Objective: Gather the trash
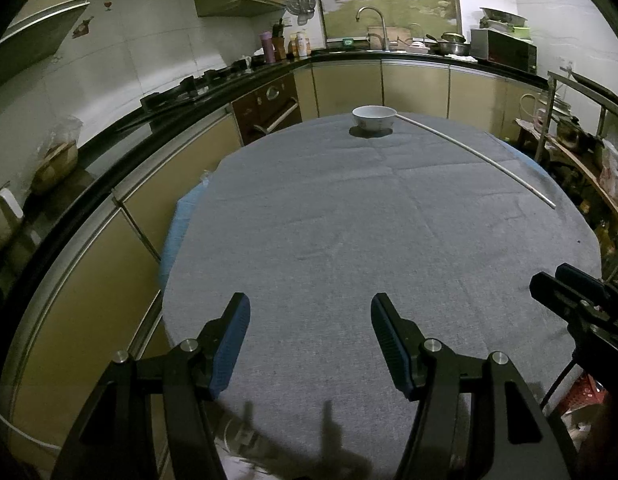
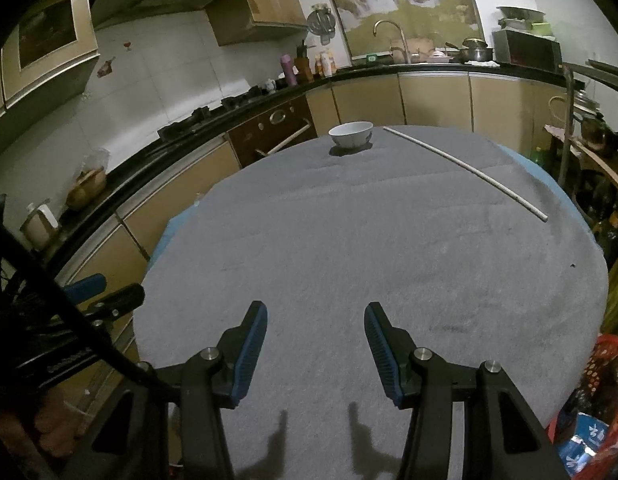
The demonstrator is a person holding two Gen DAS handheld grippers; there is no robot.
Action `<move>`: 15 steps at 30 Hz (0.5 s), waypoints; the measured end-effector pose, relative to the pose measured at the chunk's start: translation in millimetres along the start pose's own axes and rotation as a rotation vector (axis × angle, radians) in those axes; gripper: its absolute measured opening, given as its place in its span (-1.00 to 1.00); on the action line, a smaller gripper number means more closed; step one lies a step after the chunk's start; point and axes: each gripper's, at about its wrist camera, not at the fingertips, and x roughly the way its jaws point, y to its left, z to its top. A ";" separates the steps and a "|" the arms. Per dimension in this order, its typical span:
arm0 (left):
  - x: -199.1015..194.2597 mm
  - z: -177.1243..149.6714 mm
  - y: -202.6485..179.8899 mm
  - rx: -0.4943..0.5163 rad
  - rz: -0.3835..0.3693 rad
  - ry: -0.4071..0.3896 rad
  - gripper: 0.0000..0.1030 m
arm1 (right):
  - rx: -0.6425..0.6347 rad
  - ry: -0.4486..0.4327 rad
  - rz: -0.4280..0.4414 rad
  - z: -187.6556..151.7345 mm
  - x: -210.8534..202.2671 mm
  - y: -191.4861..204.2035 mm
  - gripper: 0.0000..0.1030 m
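- Now your left gripper [image 1: 310, 344] hangs over the near end of the table [image 1: 349, 240], its two blue ridged pads spread wide and holding nothing.
- Your right gripper [image 2: 315, 350] is spread wide too, with nothing between its pads.
- A soft gray cloth covers the table, with a few folds in it.
- A round white bowl [image 2: 351, 134] sits at the far end, well away from both grippers.
- A long thin white stick [image 2: 465, 170] lies to the right of the bowl, far ahead of your right gripper.
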 end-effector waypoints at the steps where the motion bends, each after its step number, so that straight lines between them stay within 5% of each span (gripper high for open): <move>1: -0.1 0.1 -0.2 0.001 0.001 -0.001 0.24 | 0.000 -0.001 -0.002 0.1 0.1 -0.3 0.06; 15: 7.3 7.6 -13.5 0.026 -0.011 0.013 0.24 | 0.012 0.003 -0.014 3.1 7.4 -10.3 0.06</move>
